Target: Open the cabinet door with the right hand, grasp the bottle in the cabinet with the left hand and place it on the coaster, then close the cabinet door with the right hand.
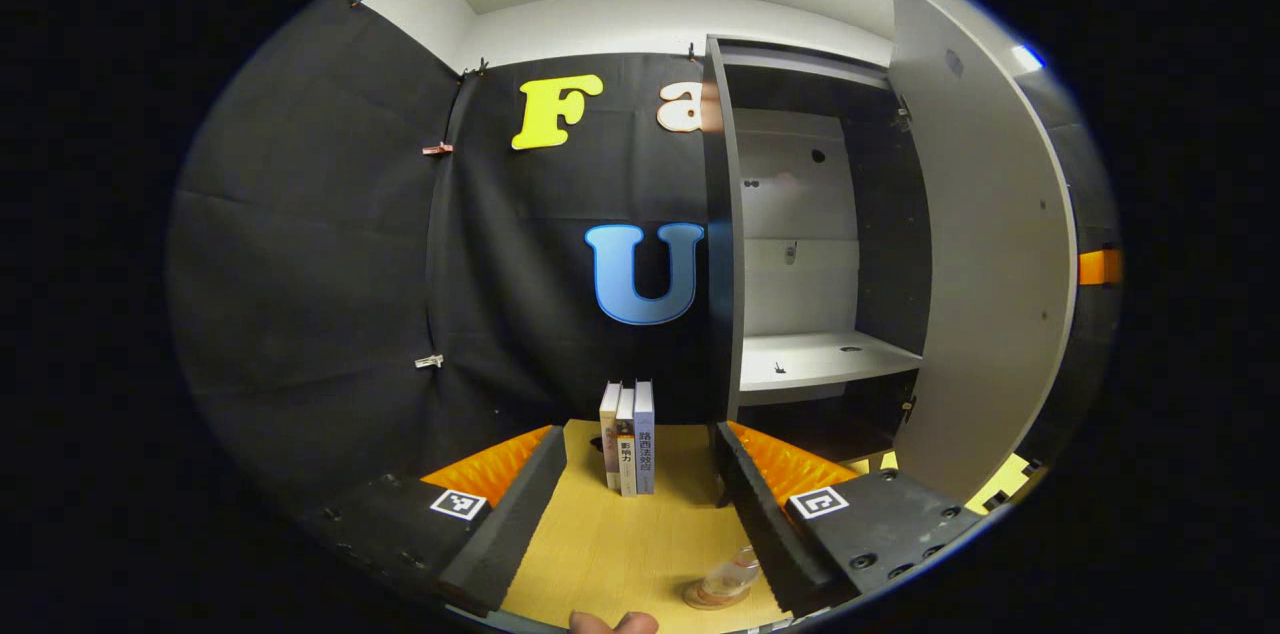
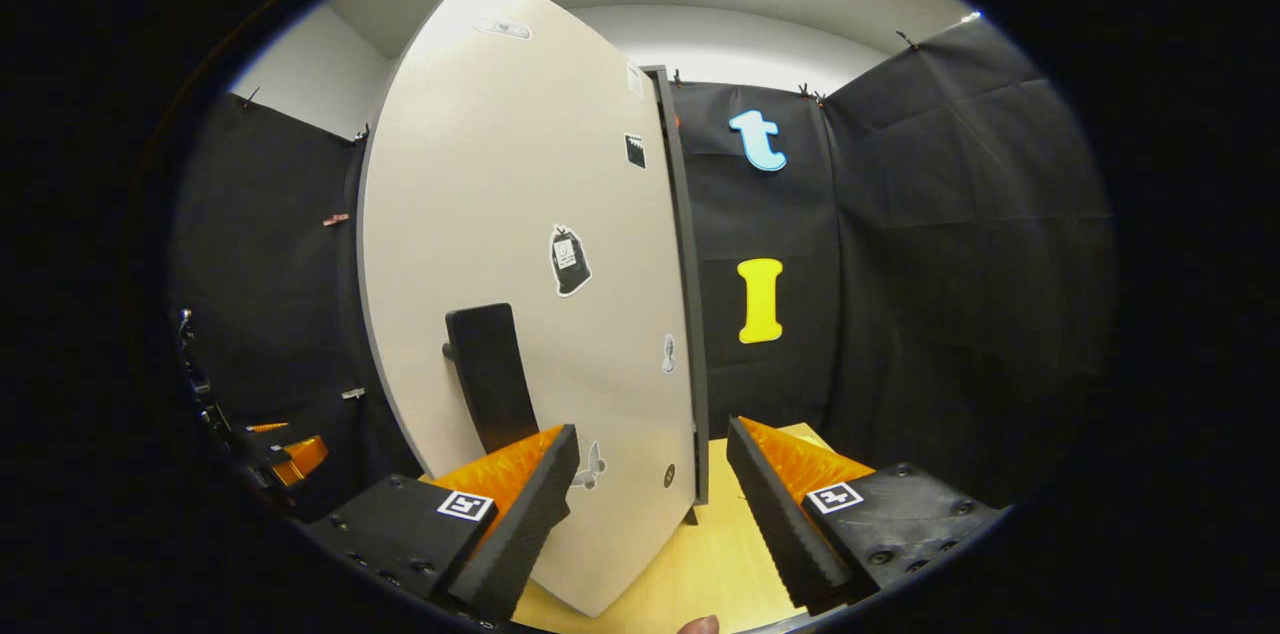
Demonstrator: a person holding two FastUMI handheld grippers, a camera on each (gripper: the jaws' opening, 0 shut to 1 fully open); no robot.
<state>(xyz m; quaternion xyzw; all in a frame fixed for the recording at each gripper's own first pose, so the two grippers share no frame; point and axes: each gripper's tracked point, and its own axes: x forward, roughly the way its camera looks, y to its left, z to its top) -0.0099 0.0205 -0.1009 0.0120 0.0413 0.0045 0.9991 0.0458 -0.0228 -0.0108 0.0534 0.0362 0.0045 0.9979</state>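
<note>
In the left gripper view, your left gripper (image 1: pixel 640 504) held its jaws released over the desk (image 1: pixel 610 544); the bottle (image 1: pixel 730 576) stood on the coaster (image 1: pixel 712 598) at five o'clock, the cabinet (image 1: pixel 800 244) open. In the right gripper view, your right gripper (image 2: pixel 650 504) had its jaws released, with the door (image 2: pixel 530 264) and handle (image 2: pixel 490 374) at eleven o'clock.

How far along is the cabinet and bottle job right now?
Done: the cabinet door stands open, and the bottle sits on the coaster on the table. In hand: nothing; the left gripper and right gripper are both open. Left: closing the door, whose handle is near the right gripper.
</note>
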